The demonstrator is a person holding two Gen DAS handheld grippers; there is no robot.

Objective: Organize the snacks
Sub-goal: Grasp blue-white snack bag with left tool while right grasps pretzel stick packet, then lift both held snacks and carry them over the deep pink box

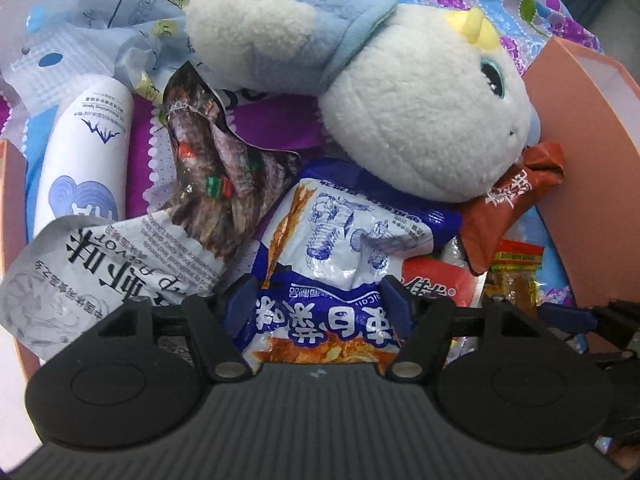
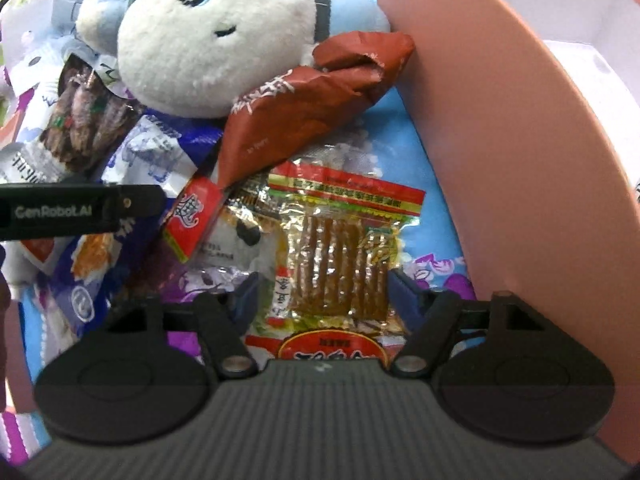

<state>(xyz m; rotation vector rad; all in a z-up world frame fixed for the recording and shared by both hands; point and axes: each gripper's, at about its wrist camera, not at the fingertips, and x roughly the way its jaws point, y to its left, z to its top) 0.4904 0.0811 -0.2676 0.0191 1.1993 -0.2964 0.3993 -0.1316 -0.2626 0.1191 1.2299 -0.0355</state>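
Note:
A heap of snack packets lies on a patterned cloth. In the left wrist view my left gripper (image 1: 320, 300) is open, its fingers either side of a blue-and-white snack bag (image 1: 344, 240). A grey shrimp-flavour bag (image 1: 120, 256) lies to its left, a brown-red packet (image 1: 508, 208) to its right. In the right wrist view my right gripper (image 2: 320, 296) is open around a clear packet of brown sticks (image 2: 340, 264) with red trim. The brown-red packet (image 2: 304, 112) lies beyond it. The left gripper's body (image 2: 76, 212) shows at the left.
A white and blue plush toy (image 1: 404, 92) (image 2: 212, 36) lies on top of the heap. A pink box (image 1: 588, 128) (image 2: 512, 160) stands at the right, its wall close to my right gripper. A white spray bottle (image 1: 84, 152) lies at the left.

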